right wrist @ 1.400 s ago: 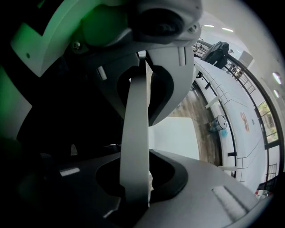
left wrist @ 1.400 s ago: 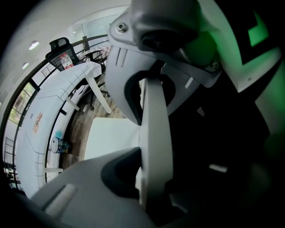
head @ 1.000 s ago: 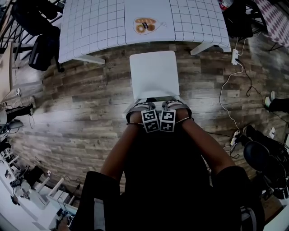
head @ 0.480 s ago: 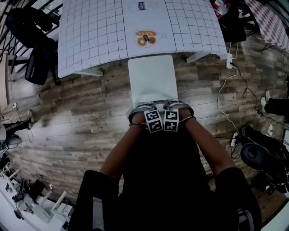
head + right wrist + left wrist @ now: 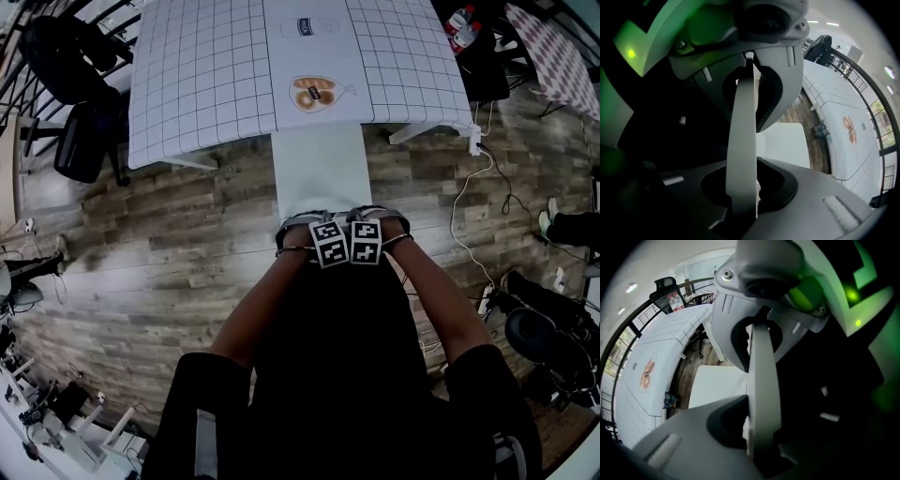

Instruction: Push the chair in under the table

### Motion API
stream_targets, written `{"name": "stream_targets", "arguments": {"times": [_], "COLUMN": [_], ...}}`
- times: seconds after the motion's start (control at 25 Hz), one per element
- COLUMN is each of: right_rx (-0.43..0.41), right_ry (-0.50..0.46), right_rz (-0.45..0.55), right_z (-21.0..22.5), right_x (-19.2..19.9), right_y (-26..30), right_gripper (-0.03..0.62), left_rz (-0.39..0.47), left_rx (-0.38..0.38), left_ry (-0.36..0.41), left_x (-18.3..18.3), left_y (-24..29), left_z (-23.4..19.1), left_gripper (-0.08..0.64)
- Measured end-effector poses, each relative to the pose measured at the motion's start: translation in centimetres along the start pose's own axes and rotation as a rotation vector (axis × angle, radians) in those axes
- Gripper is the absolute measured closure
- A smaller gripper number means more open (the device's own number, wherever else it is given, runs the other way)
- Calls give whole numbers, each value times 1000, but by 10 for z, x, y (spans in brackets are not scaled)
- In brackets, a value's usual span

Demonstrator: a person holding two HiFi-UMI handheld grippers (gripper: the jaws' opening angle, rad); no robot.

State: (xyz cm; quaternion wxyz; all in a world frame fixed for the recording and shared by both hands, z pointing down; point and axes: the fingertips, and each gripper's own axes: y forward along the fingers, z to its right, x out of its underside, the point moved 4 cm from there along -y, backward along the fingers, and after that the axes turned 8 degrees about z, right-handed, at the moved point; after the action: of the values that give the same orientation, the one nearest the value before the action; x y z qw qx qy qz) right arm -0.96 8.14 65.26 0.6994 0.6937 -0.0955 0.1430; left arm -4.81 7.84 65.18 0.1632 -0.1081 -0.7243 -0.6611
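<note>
Presently the push appears to be under way but not finished. In the gripper views, the left hand-held gripper point(image 5: 757, 385) and the right hand-held gripper point(image 5: 745, 150) are each clamped on the top of the white backrest point(image 5: 764, 357), which stands edge-on between the jaws. They sit side by side near its middle, pointing steeply down.

The chair point(image 5: 322, 173) stands on the wooden floor point(image 5: 169, 234), square to the table point(image 5: 206, 84). The far edge of its seat lies at the table's near edge, and most of the seat is exposed.

By my judgement, the next move is a straight, even shove from both grips toward the table. That should run the seat under between the table legs point(image 5: 192, 161) without slewing.
</note>
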Motion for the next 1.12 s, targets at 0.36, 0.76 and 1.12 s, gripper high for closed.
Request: {"name": "stream_targets", "arguments": {"times": [0.36,0.76,1.12], "right_rx": [-3,-24,-6], "right_ry": [7,-11,-10], "right_rz": [1,3,5], "right_z": [18,47,70], "right_x": [-4,3,3], "right_y": [-2,-12,-5], "right_gripper": [523,517,517], "left_rz": [4,4,2], "left_rx": [15,23,19], "left_ry": [-13,-32,-35], "left_x": [2,-10,-6], "left_y": [-5,-11,-6], "left_z": [-18,-45,-70], "left_gripper": [479,479,478]}}
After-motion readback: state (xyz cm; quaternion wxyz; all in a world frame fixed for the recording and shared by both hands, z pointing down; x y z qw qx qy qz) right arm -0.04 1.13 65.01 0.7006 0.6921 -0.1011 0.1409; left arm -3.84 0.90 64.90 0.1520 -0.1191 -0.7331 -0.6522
